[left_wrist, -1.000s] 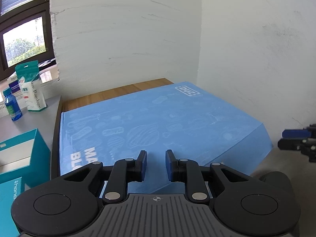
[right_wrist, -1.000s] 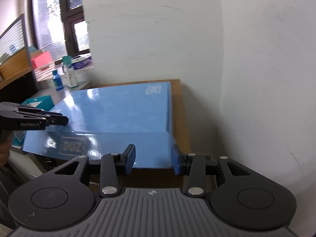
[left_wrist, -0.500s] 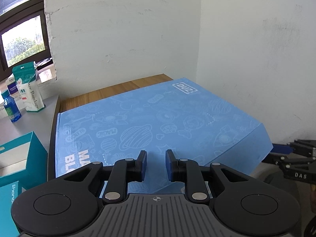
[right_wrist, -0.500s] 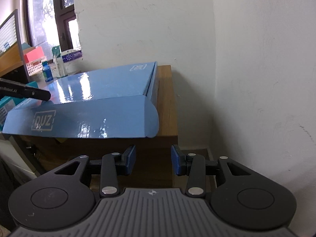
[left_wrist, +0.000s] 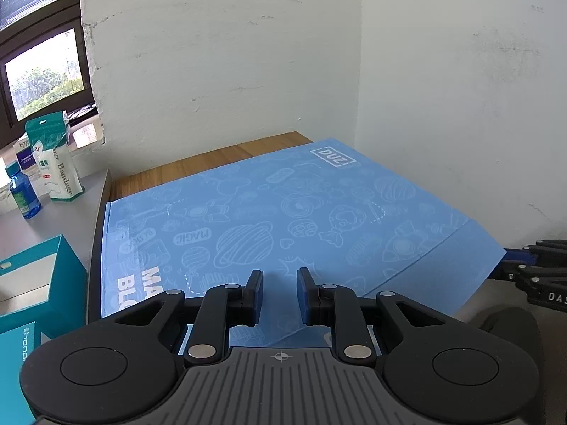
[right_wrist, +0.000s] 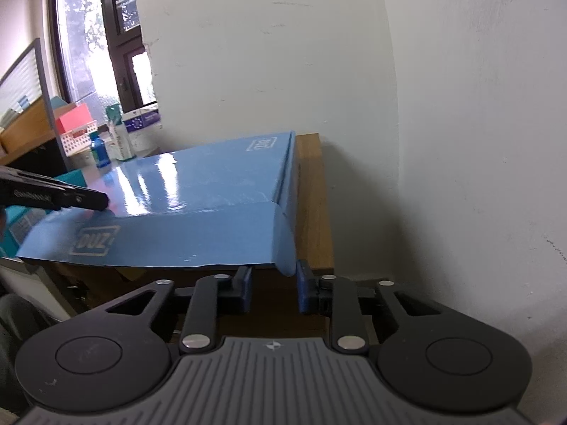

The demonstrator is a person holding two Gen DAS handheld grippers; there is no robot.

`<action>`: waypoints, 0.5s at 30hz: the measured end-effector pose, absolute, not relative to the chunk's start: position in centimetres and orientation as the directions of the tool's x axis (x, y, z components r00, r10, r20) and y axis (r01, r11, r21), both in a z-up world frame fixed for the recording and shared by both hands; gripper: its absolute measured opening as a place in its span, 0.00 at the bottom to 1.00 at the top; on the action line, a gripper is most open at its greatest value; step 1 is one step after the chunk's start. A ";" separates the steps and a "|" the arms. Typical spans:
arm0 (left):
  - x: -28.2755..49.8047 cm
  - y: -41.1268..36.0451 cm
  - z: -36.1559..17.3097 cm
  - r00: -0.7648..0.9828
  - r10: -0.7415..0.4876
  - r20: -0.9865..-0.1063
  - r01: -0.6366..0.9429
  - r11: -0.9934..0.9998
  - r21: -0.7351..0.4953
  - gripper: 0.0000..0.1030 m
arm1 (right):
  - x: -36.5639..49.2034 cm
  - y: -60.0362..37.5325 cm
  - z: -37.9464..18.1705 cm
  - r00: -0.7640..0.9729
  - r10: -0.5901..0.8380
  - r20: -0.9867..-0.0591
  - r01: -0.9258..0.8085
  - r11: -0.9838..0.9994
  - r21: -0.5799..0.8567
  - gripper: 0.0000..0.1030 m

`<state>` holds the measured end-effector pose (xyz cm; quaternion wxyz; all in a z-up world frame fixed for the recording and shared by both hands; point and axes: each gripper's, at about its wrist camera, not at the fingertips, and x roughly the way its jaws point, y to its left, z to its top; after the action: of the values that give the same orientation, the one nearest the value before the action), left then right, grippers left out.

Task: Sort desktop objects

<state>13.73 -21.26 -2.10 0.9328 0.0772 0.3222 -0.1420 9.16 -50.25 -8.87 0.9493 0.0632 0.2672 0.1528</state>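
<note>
A large flat blue box (left_wrist: 283,212) printed with DUZ and cartoon drawings lies on a wooden desk (left_wrist: 219,159) in the wall corner. My left gripper (left_wrist: 280,295) is open and empty, hovering over the box's near edge. In the right wrist view the box (right_wrist: 198,205) overhangs the desk front. My right gripper (right_wrist: 274,288) is open and empty, just below and in front of the box's front right corner. The left gripper's fingers (right_wrist: 71,200) show above the box's left side. The right gripper's fingers (left_wrist: 538,269) show beyond the box's right corner.
A teal box (left_wrist: 35,283) stands left of the blue box. A blue bottle (left_wrist: 23,191) and a green-white pouch (left_wrist: 56,163) stand on the grey surface (left_wrist: 63,219) further left. White walls close the desk behind and to the right. A red-topped box (right_wrist: 76,127) sits by the window.
My right gripper has come closer to the box's front right corner, which now sits just above its fingers. My left gripper has stayed over the box, drifting slightly.
</note>
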 end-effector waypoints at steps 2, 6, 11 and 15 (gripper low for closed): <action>13.7 -21.3 -2.1 0.752 -0.213 -0.624 0.314 0.948 0.055 0.22 | 9.1 -50.3 -8.6 0.802 0.337 -0.493 -0.264 0.940 0.214 0.27; 13.7 -21.4 -2.1 0.755 -0.212 -0.621 0.317 0.946 0.062 0.21 | 9.4 -49.9 -8.6 0.789 0.360 -0.497 -0.269 0.931 0.247 0.27; 13.4 -21.4 -2.4 0.766 -0.209 -0.608 0.315 0.946 0.071 0.21 | 9.5 -49.7 -9.2 0.796 0.334 -0.504 -0.255 0.941 0.221 0.27; 13.1 -21.3 -2.7 0.778 -0.214 -0.590 0.314 0.947 0.071 0.22 | 9.4 -49.9 -9.6 0.800 0.330 -0.502 -0.247 0.942 0.227 0.27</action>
<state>13.11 -21.33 -2.68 0.9393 0.0831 0.3019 -0.1404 9.40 -49.94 -9.64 0.9456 0.0751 0.2773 0.1527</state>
